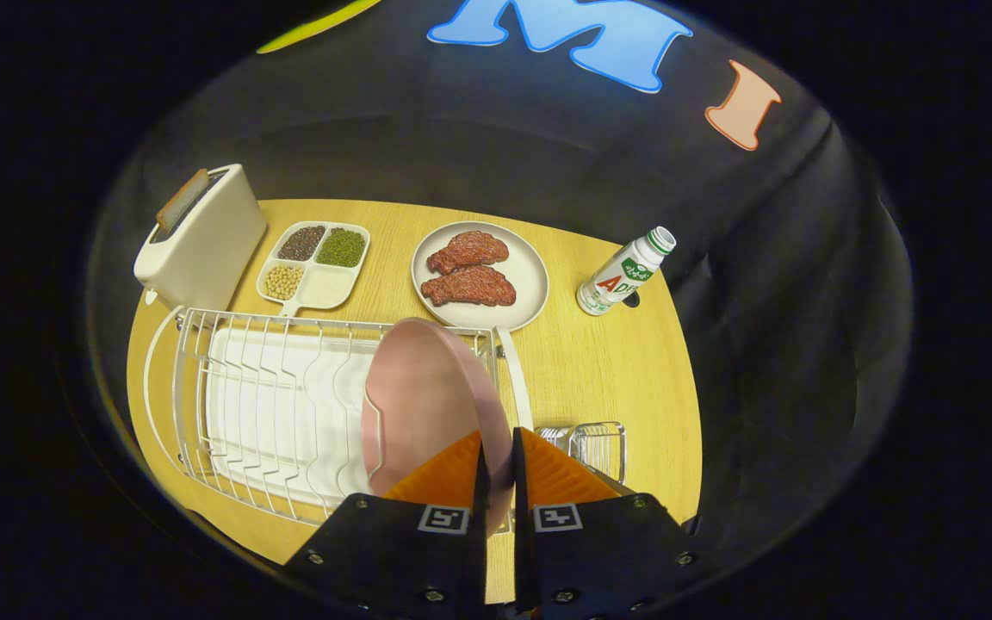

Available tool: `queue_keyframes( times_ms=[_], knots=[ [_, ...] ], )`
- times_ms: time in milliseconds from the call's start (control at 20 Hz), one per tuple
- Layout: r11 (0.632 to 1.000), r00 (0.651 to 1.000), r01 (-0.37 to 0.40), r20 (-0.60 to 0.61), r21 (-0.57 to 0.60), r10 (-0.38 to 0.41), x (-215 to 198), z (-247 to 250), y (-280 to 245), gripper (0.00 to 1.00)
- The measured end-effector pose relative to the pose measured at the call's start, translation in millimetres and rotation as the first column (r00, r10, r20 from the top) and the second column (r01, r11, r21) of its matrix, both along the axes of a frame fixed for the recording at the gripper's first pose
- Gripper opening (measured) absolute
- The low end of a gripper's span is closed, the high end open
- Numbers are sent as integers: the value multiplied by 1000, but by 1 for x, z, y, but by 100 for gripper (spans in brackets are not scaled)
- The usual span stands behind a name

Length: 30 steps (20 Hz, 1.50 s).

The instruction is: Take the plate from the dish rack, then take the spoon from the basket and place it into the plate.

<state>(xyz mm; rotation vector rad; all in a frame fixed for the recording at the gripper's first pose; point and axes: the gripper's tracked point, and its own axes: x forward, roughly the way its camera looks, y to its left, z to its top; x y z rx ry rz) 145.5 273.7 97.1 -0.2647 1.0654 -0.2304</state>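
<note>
At the bottom centre of the frame the gripper (497, 456) has its fingers drawn close together with the rim of the pink plate (423, 405) pinched between them; both appear to press on the plate's edge. The plate stands nearly upright at the right end of the white wire dish rack (229, 405), which fills the lower left of the frame. Whether it has cleared its slot I cannot tell. So the first step reads as in hand, not finished: grasp made, plate not yet set down on the counter (616, 362).

Just right of the fingers sits the small wire basket (597, 443); the spoon inside it cannot be made out, and that step looks untouched.

Farther up, a grey plate of meat (530, 284) lies at centre, a divided tray of beans (315, 263) left of it, a toaster (203, 237) at upper left, and a tilted bottle (625, 271) at upper right.
</note>
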Motion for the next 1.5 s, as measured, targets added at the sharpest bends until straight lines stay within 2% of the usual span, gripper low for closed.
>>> queue_keyframes(
  times_ms=[200,400,600,850,950,1250,1500],
  knots=[
    [997,997,78,-2,3,-78,0,0,0,6],
    [998,999,42,1,-39,-41,-2,6,9,2],
    [991,998,63,-1,-115,-63,-3,16,15,2],
    [963,1000,15,12,-269,-13,7,41,26,2],
    [958,1000,14,21,-288,-8,11,50,24,2],
    [983,996,45,88,-178,-29,2,83,11,2],
    [993,986,64,157,-101,-47,-26,122,-23,2]
  ],
)
